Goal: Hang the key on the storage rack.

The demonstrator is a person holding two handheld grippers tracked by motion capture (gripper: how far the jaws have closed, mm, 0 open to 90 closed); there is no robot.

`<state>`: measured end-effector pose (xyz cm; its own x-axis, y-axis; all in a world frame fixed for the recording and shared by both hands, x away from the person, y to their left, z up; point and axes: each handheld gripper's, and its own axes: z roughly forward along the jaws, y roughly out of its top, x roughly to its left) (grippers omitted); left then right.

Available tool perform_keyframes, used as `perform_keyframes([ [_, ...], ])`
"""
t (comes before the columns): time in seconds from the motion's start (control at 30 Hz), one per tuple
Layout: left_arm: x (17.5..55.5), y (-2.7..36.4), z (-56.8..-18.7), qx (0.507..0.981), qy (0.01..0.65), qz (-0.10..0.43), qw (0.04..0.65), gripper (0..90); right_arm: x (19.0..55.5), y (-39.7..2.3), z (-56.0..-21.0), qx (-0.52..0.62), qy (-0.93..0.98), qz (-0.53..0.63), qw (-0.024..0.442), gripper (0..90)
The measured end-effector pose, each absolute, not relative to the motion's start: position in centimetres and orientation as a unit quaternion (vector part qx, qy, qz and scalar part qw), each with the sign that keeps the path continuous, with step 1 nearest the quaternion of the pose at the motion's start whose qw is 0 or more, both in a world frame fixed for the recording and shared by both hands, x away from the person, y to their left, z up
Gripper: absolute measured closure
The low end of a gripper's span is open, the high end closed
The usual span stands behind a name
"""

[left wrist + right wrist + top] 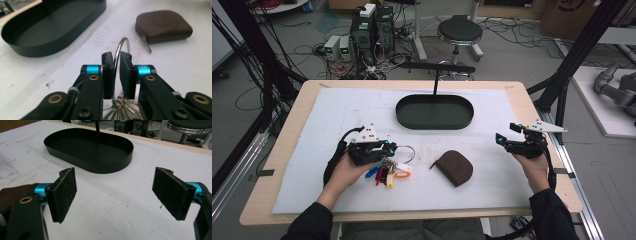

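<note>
Left hand-held gripper (116, 72) view: key ring (121, 48) between near-closed jaws, gap visible.

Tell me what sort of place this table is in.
Probably a robotics or recording lab, not a home. Desktop computers sit on the floor amid loose cables, a black frame of struts stands round the table, and a grey robot arm lies on a side bench.

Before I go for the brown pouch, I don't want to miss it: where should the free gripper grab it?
Grip the pouch across its rounded body, coming from above with the open right gripper. It lies flat on the table mat, zipper pull pointing toward the keys, so the body offers the best bite.
</note>
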<state>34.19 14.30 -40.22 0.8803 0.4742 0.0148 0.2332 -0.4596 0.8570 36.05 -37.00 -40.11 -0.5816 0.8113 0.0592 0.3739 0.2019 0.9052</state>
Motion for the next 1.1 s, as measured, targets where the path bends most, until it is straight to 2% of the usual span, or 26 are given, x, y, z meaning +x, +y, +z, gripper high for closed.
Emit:
perform_keyframes([
  [0.53, 34.4, 14.7, -40.4, 0.851, 0.202, 0.125, 0.468, 86.1, 36.1, -36.9, -40.1, 0.400, 0.743, 0.490, 0.219, 20.2],
  [1.1, 33.9, 15.1, -37.9, 0.819, 0.201, 0.148, 0.517, 86.2, 36.2, -37.0, -40.2, 0.402, 0.742, 0.489, 0.221, 20.4],
])
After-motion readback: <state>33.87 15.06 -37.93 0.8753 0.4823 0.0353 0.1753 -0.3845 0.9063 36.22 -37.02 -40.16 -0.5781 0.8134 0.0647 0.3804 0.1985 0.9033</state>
